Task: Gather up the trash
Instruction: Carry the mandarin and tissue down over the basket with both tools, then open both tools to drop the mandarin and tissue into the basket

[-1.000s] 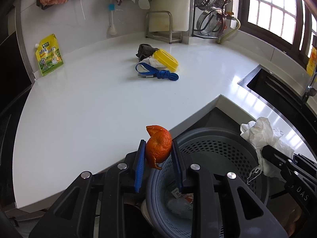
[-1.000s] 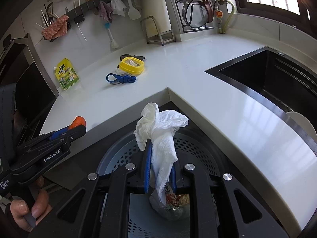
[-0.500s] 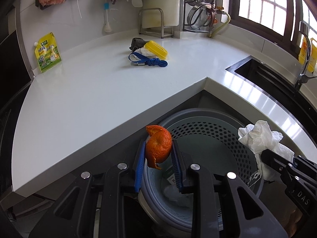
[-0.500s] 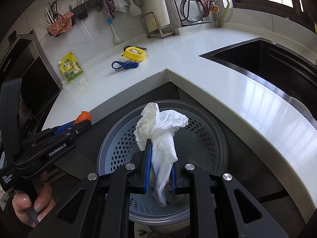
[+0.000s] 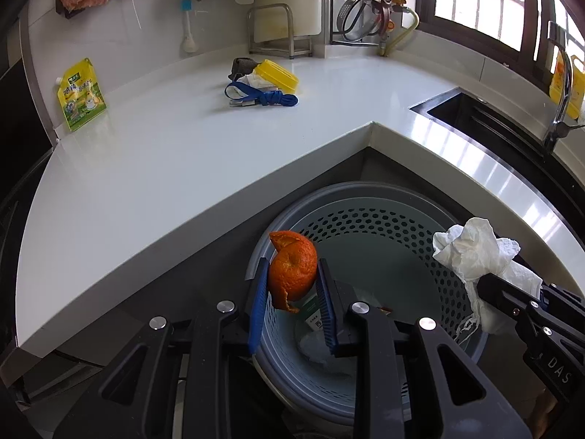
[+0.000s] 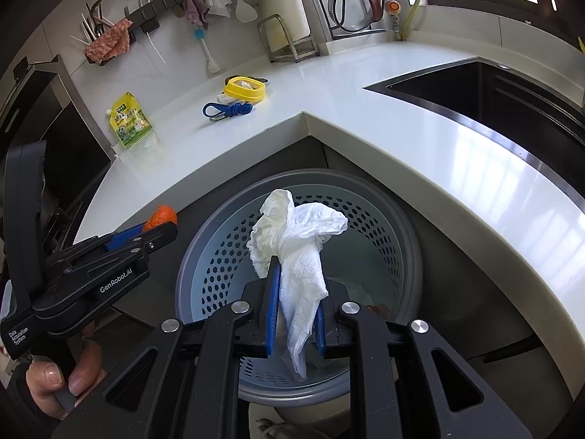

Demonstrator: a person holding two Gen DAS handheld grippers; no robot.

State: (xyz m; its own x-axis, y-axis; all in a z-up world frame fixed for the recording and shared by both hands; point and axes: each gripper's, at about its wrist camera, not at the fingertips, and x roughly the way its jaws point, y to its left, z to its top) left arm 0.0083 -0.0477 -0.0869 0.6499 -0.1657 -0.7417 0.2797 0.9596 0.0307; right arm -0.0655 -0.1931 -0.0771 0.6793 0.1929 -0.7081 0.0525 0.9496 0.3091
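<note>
My left gripper [image 5: 291,269] is shut on an orange peel [image 5: 292,270], held over the left rim of a grey perforated trash basket [image 5: 369,216] that stands on the floor in the counter's inner corner. My right gripper [image 6: 295,274] is shut on a crumpled white tissue [image 6: 299,241], which hangs over the basket [image 6: 219,256]. The tissue [image 5: 471,252] and the right gripper also show at the right of the left wrist view. The peel [image 6: 161,216] and the left gripper [image 6: 157,228] appear at the left of the right wrist view. Some trash lies at the basket's bottom.
On the white counter [image 5: 164,161] lie a blue cord [image 5: 263,97], a yellow lid [image 5: 276,75] over a white wad, and a green-yellow pouch [image 5: 80,95]. A dark sink [image 6: 493,98] is sunk into the counter at right. A hand [image 6: 55,380] grips the left gripper's handle.
Both grippers have drawn back from the counter and sunk a little, so the basket's opening now lies fully beneath the peel and the tissue. Both grips are unchanged.
</note>
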